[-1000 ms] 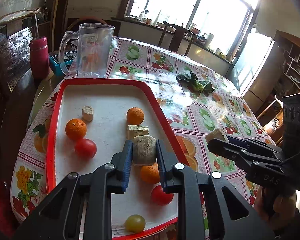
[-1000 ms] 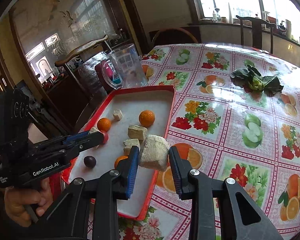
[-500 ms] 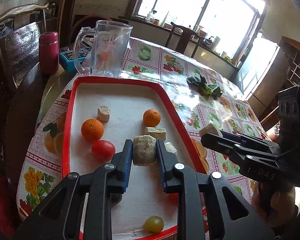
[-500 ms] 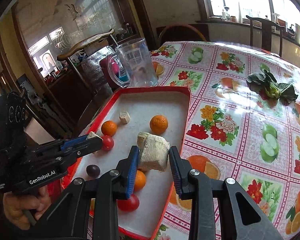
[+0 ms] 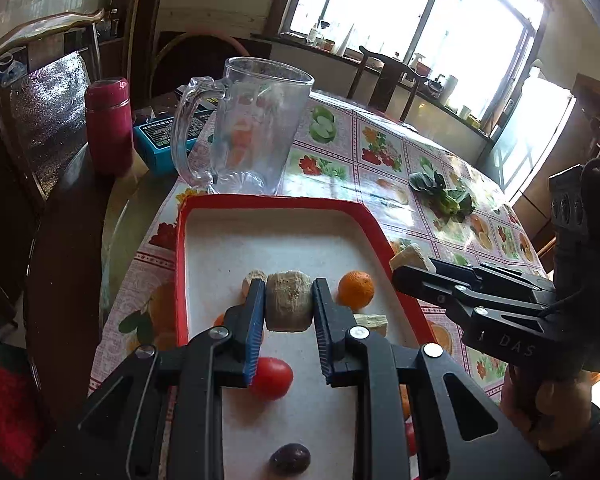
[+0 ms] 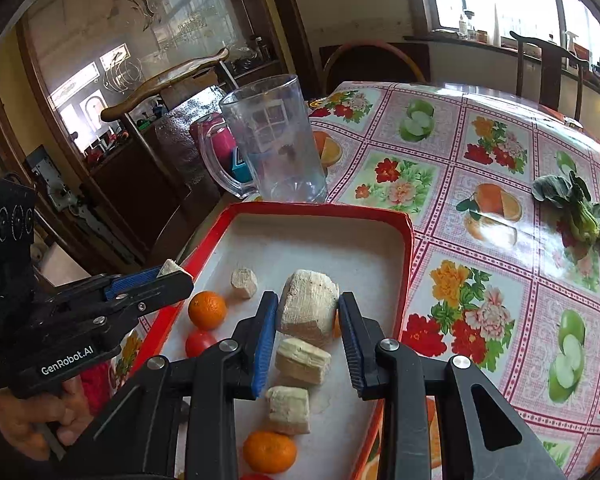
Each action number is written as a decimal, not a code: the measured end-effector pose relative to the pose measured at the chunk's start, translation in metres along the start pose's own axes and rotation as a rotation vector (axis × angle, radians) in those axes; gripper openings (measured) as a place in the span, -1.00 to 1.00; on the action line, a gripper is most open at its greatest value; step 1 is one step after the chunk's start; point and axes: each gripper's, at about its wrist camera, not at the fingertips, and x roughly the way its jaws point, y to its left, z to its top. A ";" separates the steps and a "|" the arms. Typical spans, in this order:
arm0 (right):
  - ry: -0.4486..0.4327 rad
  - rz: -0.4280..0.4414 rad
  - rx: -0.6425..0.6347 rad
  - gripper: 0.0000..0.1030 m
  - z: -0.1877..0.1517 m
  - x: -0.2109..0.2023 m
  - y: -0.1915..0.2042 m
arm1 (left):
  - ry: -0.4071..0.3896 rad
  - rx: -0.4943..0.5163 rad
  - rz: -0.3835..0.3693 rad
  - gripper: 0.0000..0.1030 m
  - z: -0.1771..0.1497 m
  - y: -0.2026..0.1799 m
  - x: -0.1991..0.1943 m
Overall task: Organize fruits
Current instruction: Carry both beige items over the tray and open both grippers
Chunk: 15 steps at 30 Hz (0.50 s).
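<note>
The room was a domestic dining area with large bright windows at the rear, dark wooden chairs, and a cabinet with glazed doors along one side. The tabletop [image 6: 480, 208] carried a glossy cloth printed with fruit and flowers. On it stood a clear plastic pitcher [image 5: 256, 128] at the tray's far end, a red flask [image 5: 109, 124] beyond it, and a leafy green vegetable [image 6: 580, 216] well apart to the right.

The red-rimmed tray [image 5: 182, 264] held the task's fruits: oranges [image 5: 356, 289], tomatoes [image 5: 271, 378], a dark round fruit [image 5: 290, 458] and several pale cut pieces [image 6: 302, 360].

The left tool [image 5: 289, 312] was pinching a pale cylindrical chunk [image 5: 289, 300], its long axis running upright between the pads, held above the middle of the tray. The right tool [image 6: 308, 320] was pinching a larger pale wedge [image 6: 310, 306], above the tray's right half near its rim.

Governing relation: both loads hung directly over the tray floor, with bare floor lying ahead of each tool toward the pitcher. The left tool was nearer the small pale piece [image 6: 244, 282] and the left-hand orange; the right tool was nearer the stacked pieces beneath it. In my judgement, a placement forward of the existing fruit would avoid contact; lowering straight down risked striking pieces below.
</note>
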 end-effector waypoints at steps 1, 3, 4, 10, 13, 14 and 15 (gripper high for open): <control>0.003 -0.003 0.006 -0.39 0.004 0.005 -0.002 | 0.005 0.001 0.003 -0.59 0.004 0.002 0.004; 0.012 -0.009 0.018 -0.39 0.011 0.014 -0.006 | 0.021 -0.012 0.003 -0.59 0.011 0.008 0.014; 0.015 -0.011 0.022 -0.39 0.014 0.019 -0.007 | 0.029 -0.017 0.003 -0.59 0.015 0.011 0.020; 0.055 -0.029 0.015 -0.39 0.026 0.044 -0.010 | 0.075 -0.028 0.042 -0.60 0.026 0.023 0.051; 0.078 -0.032 0.001 -0.39 0.026 0.055 -0.009 | 0.095 -0.036 0.048 -0.59 0.029 0.027 0.062; 0.086 -0.038 -0.008 -0.39 0.026 0.058 -0.009 | 0.099 -0.038 0.048 -0.59 0.029 0.028 0.065; 0.094 -0.045 -0.016 -0.39 0.026 0.061 -0.008 | 0.103 -0.039 0.048 -0.59 0.029 0.029 0.067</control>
